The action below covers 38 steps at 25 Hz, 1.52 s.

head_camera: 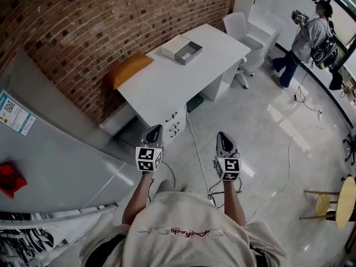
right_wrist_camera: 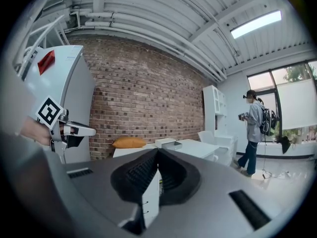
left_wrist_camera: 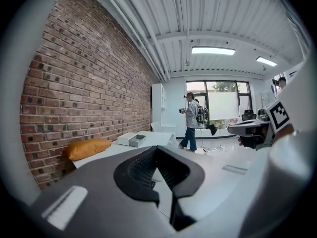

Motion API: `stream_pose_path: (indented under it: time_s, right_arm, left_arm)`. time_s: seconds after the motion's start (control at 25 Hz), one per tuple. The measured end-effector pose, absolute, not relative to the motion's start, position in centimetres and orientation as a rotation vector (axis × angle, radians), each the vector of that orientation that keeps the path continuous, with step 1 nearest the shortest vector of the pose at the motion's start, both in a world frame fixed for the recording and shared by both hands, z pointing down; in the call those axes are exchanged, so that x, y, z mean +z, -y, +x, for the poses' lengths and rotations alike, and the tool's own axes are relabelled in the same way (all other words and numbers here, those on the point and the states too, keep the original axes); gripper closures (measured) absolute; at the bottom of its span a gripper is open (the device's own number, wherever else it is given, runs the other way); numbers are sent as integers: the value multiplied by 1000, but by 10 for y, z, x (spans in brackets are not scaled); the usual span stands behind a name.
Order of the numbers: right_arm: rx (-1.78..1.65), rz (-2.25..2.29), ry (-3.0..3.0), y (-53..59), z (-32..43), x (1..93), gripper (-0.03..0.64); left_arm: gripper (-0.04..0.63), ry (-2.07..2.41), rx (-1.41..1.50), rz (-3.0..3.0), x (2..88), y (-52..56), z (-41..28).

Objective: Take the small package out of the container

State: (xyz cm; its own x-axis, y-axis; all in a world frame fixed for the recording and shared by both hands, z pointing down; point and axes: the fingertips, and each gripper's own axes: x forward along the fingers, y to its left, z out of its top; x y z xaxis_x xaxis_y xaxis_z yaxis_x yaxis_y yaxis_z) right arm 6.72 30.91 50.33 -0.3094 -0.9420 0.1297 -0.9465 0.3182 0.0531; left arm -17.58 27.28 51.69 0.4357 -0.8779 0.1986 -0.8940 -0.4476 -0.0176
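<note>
Container [head_camera: 182,50] is sitting toward the far end of the table [head_camera: 167,85], close to the edge that is running along the brick wall. The small package is not showing from here; it is too far off to tell whether it is lying inside. Left gripper [head_camera: 155,129] and right gripper [head_camera: 222,136] are both hanging well short of the table, jaws pressed together, holding nothing. Trouble I am watching for: a cable [head_camera: 196,143] is trailing across the floor right between the person and the table, inviting a snag on the walk in. And closed jaws arriving at that light-looking container are risking a shove toward the edge rather than a pick.
</note>
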Motion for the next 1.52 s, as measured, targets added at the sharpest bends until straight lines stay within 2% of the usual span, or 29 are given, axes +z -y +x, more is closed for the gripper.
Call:
stream_pose_path:
  time_s: [0.68, 1.52]
  right_arm:
    - [58, 1716, 2428, -242, 72, 515, 606]
    - [30, 1771, 2345, -43, 74, 506, 606]
  left_arm:
    - [586, 1586, 263, 2564, 532, -208, -164]
    - [586, 1465, 211, 2632, 531, 10, -145]
